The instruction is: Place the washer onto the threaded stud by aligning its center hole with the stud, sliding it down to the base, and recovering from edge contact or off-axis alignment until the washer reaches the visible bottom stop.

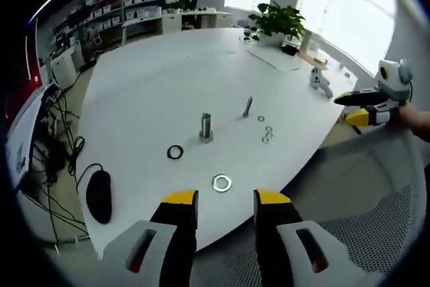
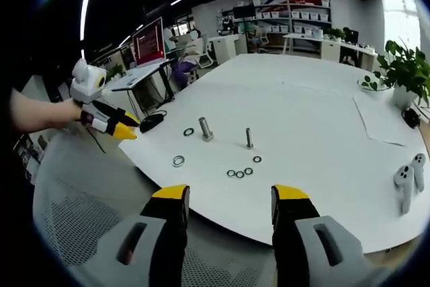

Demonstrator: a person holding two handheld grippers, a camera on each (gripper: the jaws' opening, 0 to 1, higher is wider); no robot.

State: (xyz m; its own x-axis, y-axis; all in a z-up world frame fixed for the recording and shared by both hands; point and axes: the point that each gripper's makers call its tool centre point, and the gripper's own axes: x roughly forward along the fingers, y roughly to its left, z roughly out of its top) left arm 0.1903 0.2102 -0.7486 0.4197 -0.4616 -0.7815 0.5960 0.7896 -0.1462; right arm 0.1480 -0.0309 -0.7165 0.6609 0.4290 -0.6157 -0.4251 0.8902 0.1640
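Two studs stand upright on the white table [image 1: 148, 85]: a thick hex-based stud [image 1: 205, 128] [image 2: 205, 129] and a thin threaded stud [image 1: 248, 105] [image 2: 249, 138]. A large silver washer [image 1: 221, 182] [image 2: 178, 160] lies flat near the table edge, and a dark ring [image 1: 175, 152] [image 2: 188, 132] lies beside the thick stud. Several small washers [image 1: 267, 130] [image 2: 240, 173] lie near the thin stud. My left gripper [image 1: 226, 199] [image 2: 111, 122] is open just short of the silver washer, with nothing between its jaws. My right gripper [image 2: 230, 196] [image 1: 356, 107] is open and held off the table edge.
A black mouse [image 1: 99, 195] [image 2: 151, 120] and cables sit at one table end. White controllers [image 1: 321, 82] [image 2: 406, 181], a sheet of paper [image 2: 379, 119] and a potted plant [image 1: 279, 21] [image 2: 402, 72] are at the other. A mesh chair [image 1: 376, 226] [image 2: 80, 213] stands below the table edge.
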